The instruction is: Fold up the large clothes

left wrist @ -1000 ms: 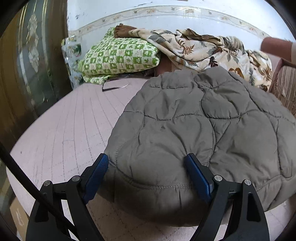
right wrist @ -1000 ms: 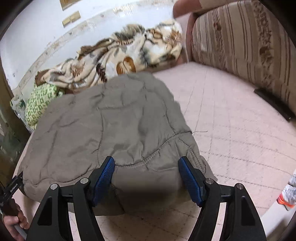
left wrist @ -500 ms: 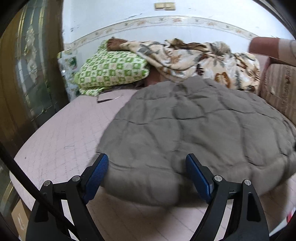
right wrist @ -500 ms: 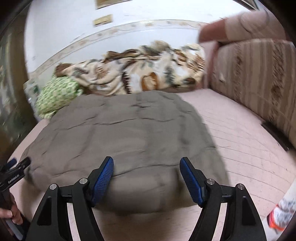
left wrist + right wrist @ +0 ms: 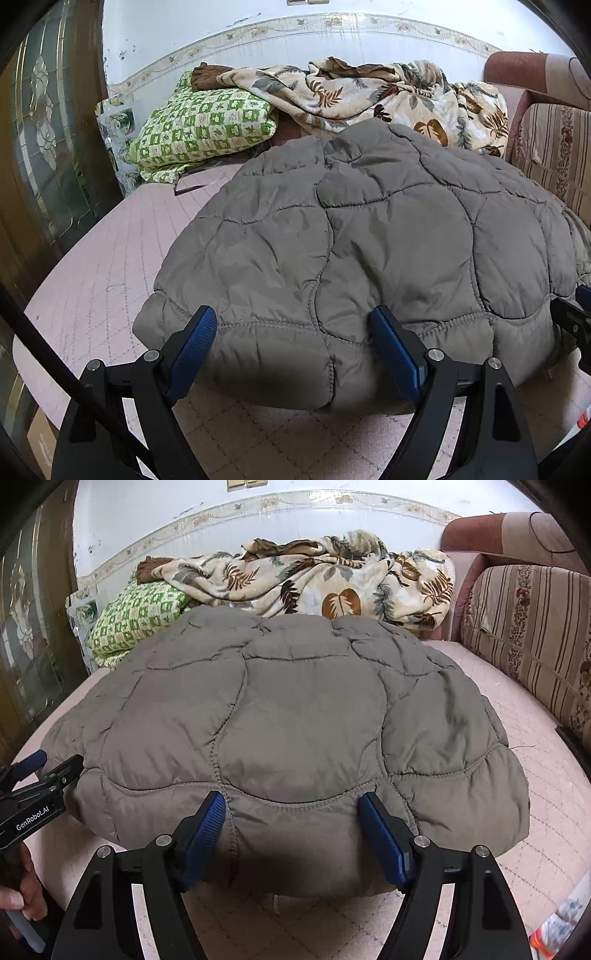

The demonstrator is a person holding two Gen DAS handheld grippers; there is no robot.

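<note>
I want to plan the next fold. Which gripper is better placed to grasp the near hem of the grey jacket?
Neither clearly: left gripper and right gripper are both open, each straddling the grey quilted jacket's near hem. Probably use both together.

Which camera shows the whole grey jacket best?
Right wrist: the jacket lies whole, both side edges on the floor visible. Left wrist crops the jacket's right side at the frame's rim.

Green checked pillow (image 5: 203, 125) beside leaf-print blanket (image 5: 373, 94), striped sofa (image 5: 532, 627)
</note>
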